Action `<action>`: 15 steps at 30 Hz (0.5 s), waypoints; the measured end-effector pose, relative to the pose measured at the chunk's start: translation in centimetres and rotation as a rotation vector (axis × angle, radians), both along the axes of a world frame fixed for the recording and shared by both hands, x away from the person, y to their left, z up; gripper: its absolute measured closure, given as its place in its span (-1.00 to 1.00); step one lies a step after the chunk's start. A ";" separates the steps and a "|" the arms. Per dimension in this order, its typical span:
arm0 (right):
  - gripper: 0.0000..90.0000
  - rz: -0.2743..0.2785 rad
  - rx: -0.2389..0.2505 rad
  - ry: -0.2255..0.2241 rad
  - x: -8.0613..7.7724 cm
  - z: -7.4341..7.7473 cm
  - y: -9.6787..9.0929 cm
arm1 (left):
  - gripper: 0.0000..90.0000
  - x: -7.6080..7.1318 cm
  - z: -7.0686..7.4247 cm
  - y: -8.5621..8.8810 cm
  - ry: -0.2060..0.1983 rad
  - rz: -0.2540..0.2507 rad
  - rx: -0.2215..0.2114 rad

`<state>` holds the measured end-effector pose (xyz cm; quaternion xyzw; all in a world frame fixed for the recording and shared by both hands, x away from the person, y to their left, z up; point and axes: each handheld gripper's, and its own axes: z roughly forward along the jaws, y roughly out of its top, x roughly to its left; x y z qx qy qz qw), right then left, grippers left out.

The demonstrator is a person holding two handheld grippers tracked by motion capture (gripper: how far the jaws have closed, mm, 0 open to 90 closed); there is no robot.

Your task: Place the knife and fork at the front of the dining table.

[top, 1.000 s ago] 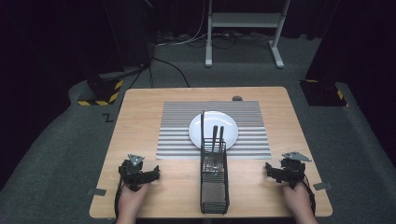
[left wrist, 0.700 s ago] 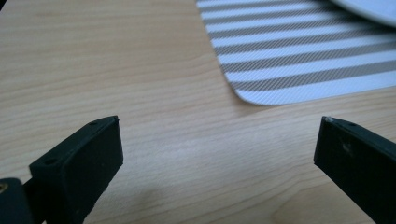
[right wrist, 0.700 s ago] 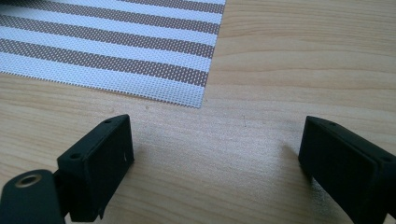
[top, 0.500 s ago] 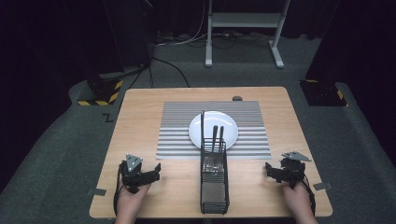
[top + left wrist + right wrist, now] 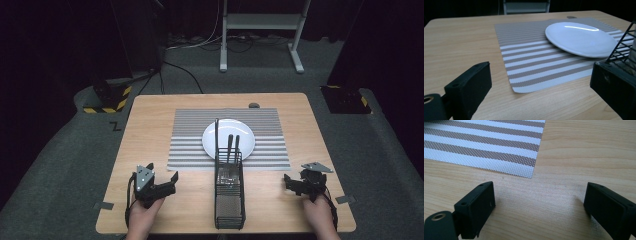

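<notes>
At the near edge of the tabletop point(image 5: 150, 125), just in front of the striped placemat point(image 5: 190, 145), a black wire cutlery caddy point(image 5: 229, 197) stands upright with its long side running toward the person. Two dark utensil handles point(image 5: 233, 148) rise from the caddy's far compartment, and a tall wire handle stands at its far end; what fills the nearer compartments cannot be told. Beyond the caddy, a white plate point(image 5: 221, 135) lies on the placemat, the caddy's far end overlapping the plate's near rim as seen from above. To the left of the caddy, well apart from it, the left gripper point(image 5: 167, 183) rests low over the bare wood in the person's left hand point(image 5: 142, 220), its fingers point(image 5: 469, 90) spread wide with nothing between them; its own view looks across the placemat's near corner toward the plate, with the caddy's wire at the right edge. To the right of the caddy, also well apart, the right gripper point(image 5: 292, 183) sits in the right hand point(image 5: 320, 217), its fingers point(image 5: 477, 207) likewise wide and empty, above bare wood just off the placemat's corner.
</notes>
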<state>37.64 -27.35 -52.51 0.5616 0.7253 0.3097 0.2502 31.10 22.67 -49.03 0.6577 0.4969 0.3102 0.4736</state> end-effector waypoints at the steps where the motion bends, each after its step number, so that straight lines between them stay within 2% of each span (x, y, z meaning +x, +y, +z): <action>1: -0.78 0.000 0.000 0.000 0.0 0.0 0.0 | -0.91 -0.1 0.1 -0.1 -0.007 -0.006 0.002; 3: -0.78 0.000 0.000 0.000 0.0 0.0 0.0 | -0.91 -0.1 0.2 -0.3 -0.014 -0.006 0.002; 6: -0.78 0.000 0.000 0.000 0.0 0.0 0.0 | -0.93 -0.4 0.5 -0.9 -0.038 0.002 0.040; 8: -0.78 0.001 -0.002 -0.001 0.0 0.0 0.0 | -0.93 -0.8 0.8 -1.4 -0.084 -0.014 0.051; 10: -0.78 0.001 -0.002 -0.001 0.0 0.0 0.0 | -0.93 -1.0 0.9 -1.4 -0.098 -0.025 0.054; 12: -0.78 0.001 -0.003 -0.001 0.0 0.0 0.0 | -0.98 -1.5 1.2 -1.4 -0.135 -0.071 0.038; 13: -0.78 0.001 -0.003 -0.001 0.0 0.0 0.0 | -0.99 -1.5 1.2 -1.4 -0.135 -0.071 0.038; 15: -0.78 0.001 -0.003 -0.002 0.0 0.0 0.0 | -0.99 -1.7 1.4 -1.3 -0.150 -0.103 0.004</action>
